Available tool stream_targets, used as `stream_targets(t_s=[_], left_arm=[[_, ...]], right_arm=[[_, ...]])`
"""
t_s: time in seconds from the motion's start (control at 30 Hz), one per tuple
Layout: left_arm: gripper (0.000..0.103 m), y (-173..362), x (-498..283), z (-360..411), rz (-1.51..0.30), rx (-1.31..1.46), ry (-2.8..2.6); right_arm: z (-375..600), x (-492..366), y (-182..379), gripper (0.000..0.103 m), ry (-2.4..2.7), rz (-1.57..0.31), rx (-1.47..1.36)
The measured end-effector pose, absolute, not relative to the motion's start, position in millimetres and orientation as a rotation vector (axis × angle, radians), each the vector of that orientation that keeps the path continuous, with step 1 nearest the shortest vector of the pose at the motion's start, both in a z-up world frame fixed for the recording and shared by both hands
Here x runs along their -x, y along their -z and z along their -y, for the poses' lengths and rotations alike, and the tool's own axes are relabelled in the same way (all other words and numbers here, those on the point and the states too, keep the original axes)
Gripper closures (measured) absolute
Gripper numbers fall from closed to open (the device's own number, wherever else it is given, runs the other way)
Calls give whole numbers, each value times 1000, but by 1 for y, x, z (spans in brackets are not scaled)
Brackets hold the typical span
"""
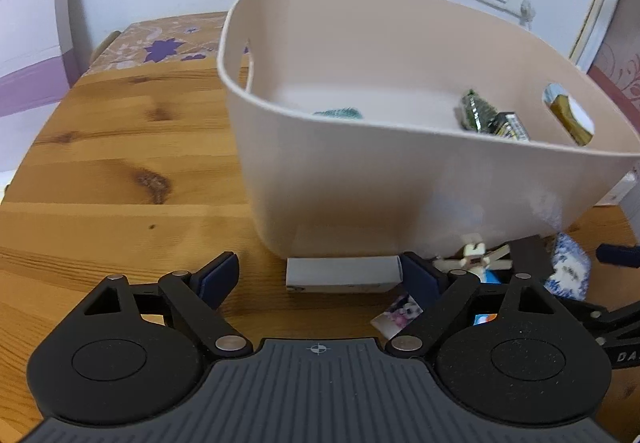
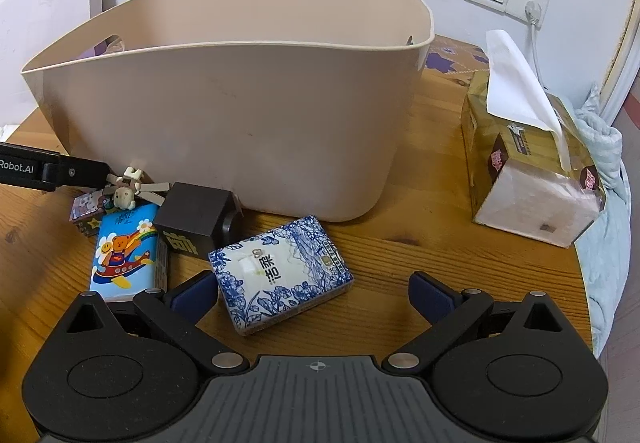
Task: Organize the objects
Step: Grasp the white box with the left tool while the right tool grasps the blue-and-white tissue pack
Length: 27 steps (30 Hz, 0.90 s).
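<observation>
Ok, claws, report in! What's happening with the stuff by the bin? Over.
Both grippers open, empty. Left gripper straddles grey box against bin. Right gripper over blue-flowered tissue pack. Dark block and bear pack crowd the left.

The left tongs [image 1: 318, 275] tilt steeply downward with their blue-padded fingers [image 1: 218, 277] spread wide apart; neither pad presses on anything. The right tongs [image 2: 314, 293] tilt down at much the same slant, jaws likewise set wide, the blue pads [image 2: 430, 293] free of contact. In the right wrist view the left tongs' black arm reaches in from the left edge, low over the surface [image 2: 440, 263]. In the left wrist view part of the right tongs' black frame shows at the right edge
</observation>
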<state>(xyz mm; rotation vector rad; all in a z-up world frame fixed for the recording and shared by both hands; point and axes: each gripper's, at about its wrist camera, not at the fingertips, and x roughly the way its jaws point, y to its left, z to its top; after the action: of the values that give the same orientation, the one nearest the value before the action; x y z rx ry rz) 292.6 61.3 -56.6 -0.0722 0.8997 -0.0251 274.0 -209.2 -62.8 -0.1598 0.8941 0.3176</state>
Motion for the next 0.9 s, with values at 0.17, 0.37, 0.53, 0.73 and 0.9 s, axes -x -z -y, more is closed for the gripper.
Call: stream_targets(t_s=[0.17, 0.37, 0.53, 0.73, 0.9], left_arm=[[21, 63, -294, -63, -926, 71, 29], [29, 63, -295, -61, -911, 69, 44], [42, 62, -290, -57, -906, 39, 59], [42, 59, -281, -62, -900, 44, 62], [42, 50, -269, -62, -876, 17, 71]], right_arm=[[208, -276, 65, 0, -322, -892, 155], [203, -279, 66, 5, -328, -893, 160], [202, -278, 64, 23, -320, -886, 159], [202, -276, 61, 35, -331, -885, 161], [204, -265, 59, 35, -333, -877, 176]])
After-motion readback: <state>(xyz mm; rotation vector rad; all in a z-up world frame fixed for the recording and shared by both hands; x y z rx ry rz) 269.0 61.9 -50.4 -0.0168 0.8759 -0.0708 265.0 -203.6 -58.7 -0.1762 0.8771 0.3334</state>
